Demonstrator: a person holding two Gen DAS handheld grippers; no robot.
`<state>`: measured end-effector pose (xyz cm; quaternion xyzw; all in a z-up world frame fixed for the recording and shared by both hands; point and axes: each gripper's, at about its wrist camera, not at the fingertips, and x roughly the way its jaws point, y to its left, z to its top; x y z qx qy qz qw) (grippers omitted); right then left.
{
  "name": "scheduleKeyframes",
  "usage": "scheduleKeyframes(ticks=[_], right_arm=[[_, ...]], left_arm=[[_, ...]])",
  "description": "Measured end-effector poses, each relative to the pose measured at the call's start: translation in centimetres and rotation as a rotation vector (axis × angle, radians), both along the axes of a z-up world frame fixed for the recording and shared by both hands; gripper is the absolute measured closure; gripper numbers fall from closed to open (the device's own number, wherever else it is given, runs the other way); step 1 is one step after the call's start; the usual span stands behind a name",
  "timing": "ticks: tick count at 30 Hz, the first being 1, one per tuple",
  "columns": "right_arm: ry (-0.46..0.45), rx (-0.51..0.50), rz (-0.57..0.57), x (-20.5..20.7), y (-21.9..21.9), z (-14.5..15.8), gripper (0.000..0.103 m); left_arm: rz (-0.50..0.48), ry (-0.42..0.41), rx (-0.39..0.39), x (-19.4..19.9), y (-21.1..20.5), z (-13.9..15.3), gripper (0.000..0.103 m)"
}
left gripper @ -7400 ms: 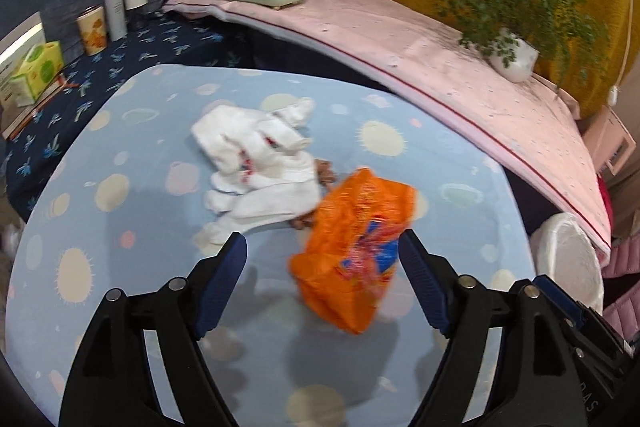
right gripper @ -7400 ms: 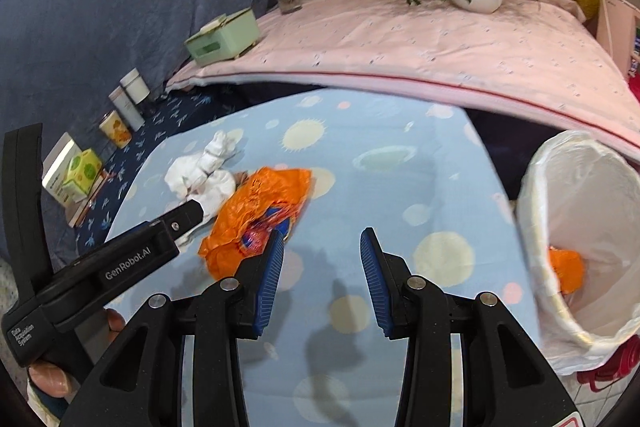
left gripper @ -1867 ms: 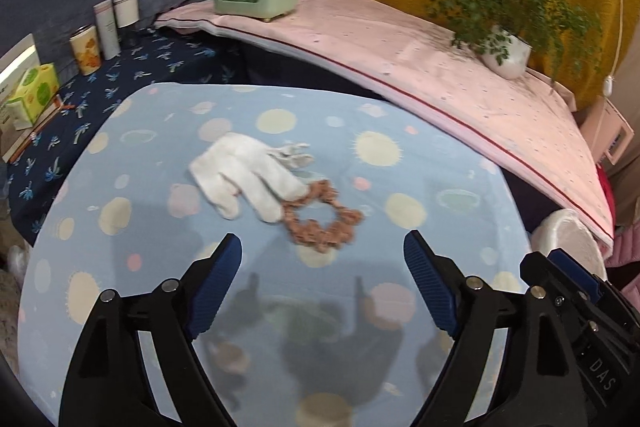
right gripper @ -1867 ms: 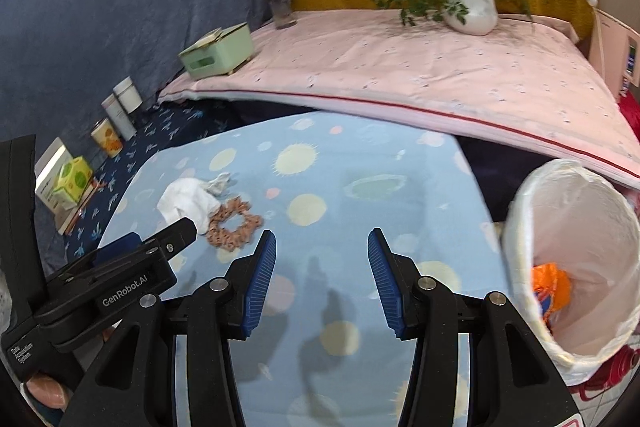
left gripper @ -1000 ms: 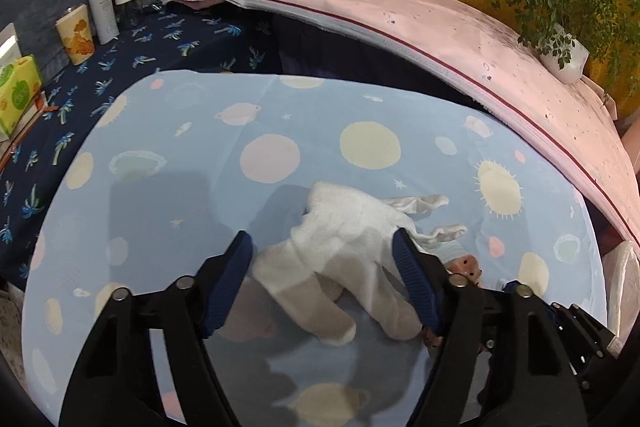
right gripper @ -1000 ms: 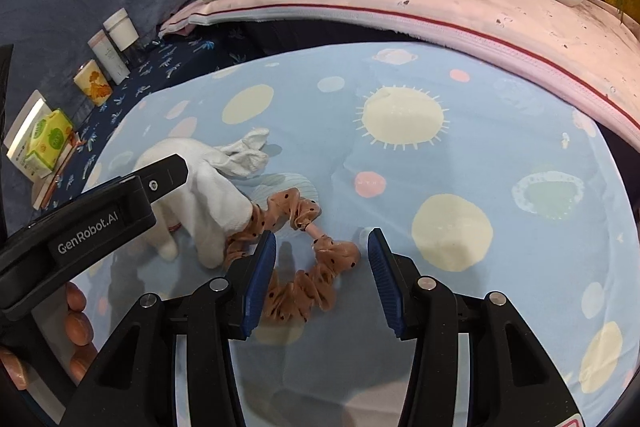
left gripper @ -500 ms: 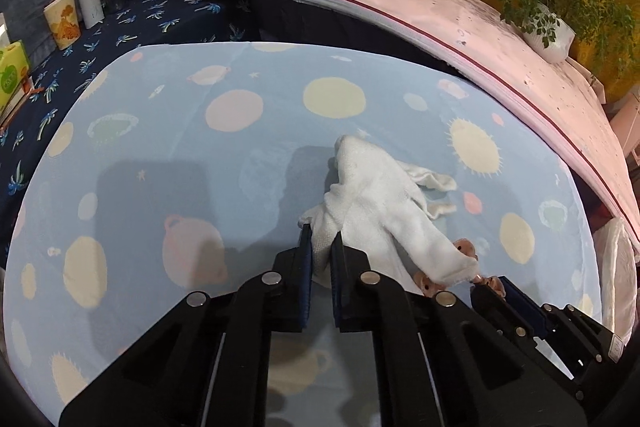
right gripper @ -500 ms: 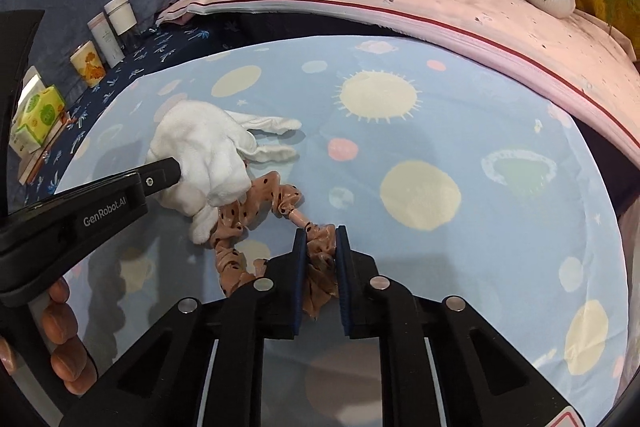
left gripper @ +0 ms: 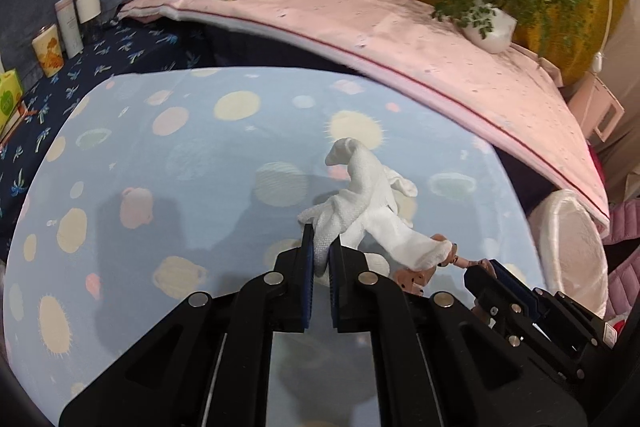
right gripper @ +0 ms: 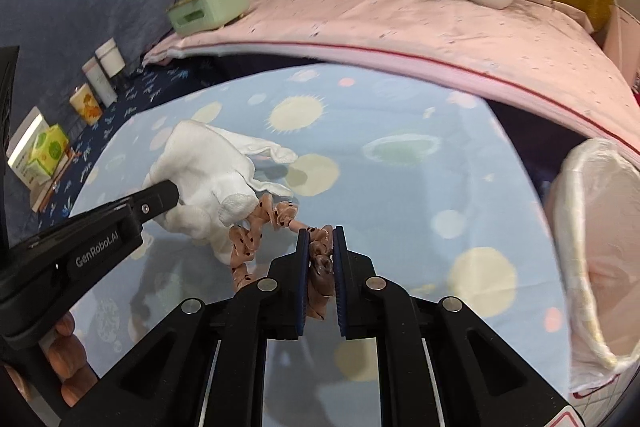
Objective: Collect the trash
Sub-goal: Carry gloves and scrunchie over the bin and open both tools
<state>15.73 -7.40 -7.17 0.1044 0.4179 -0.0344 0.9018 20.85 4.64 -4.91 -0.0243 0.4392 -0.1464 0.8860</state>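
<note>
Done: the white glove [left gripper: 362,203] and the pink scrunchie [right gripper: 280,227] are both gripped and lifted off the desk [left gripper: 168,163].
Left: carrying both to the lined bin [right gripper: 592,259] at the desk's right edge.
Left gripper [left gripper: 320,259]: jaws pinched tight on the glove's cuff, pointing steeply down.
Right gripper [right gripper: 320,259]: jaws clamped on the scrunchie, angled down likewise, just beside the left.
</note>
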Motion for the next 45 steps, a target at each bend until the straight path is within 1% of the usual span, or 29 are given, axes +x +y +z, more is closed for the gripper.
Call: scheduleKeyframes(ticks=[11,20,26,32,39,45], right_arm=[[-0.115,0.018,-0.143,-5.6,-8.3,4.7,0.092],[-0.168,0.035,-0.278,-10.0,-15.7,6.5,0.092],[-0.182,0.053,-0.364,-12.6,-20.1,6.5,0.092],[-0.195,0.058,-0.441,-14.7,-23.9,6.6,0.092],[-0.199,0.064,-0.496,-16.3,-27.0,6.1,0.092],[-0.188,0.069,-0.507,-16.4,-27.9,5.6,0.092]], left_arm=[[-0.133,-0.075,-0.013,-4.7,-9.0,4.6,0.097],[-0.255,-0.109,0.004,-7.9,-16.2,6.2,0.097],[-0.332,-0.117,0.016,-9.7,-20.5,6.3,0.097],[-0.388,-0.106,0.026,-11.0,-23.7,5.8,0.097],[-0.427,-0.097,0.039,-11.7,-26.2,5.3,0.097],[-0.445,-0.084,0.047,-12.0,-27.7,4.6,0.097]])
